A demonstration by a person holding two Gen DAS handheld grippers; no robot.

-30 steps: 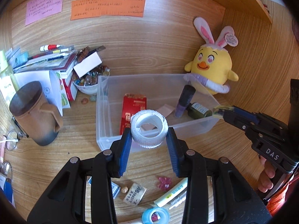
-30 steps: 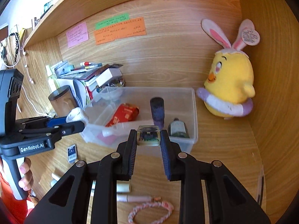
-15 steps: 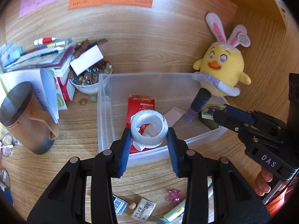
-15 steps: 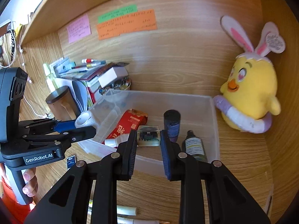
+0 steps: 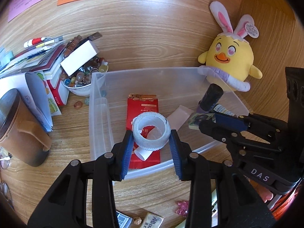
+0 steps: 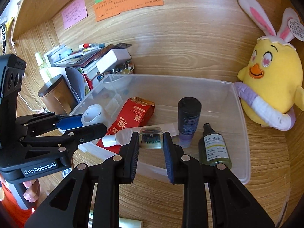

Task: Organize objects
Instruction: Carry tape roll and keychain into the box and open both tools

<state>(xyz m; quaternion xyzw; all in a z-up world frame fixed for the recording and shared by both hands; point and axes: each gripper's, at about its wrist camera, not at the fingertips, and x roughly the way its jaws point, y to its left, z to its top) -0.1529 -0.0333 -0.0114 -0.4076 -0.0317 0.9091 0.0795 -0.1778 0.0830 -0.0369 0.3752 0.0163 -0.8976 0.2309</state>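
The left gripper point(image 5: 151, 139) squeezes a soft, light white tape roll point(image 5: 151, 132) by its sides. At its 3 o'clock, the right gripper point(image 6: 151, 139) pinches a hard, slippery clear block point(image 6: 151, 139) over the clear plastic bin point(image 6: 241, 133).

1. A wood-grain back wall point(image 6: 190, 43) is seen behind the desk surface point(image 5: 161, 191).
2. A side panel point(image 5: 269, 43) of the same wood closes the nook.
3. An overhanging shelf point(image 6: 49, 1) is seen above.
4. Coloured paper notes point(image 6: 129, 1) are stuck to the wall.
5. Soft daylight is cast throughout.
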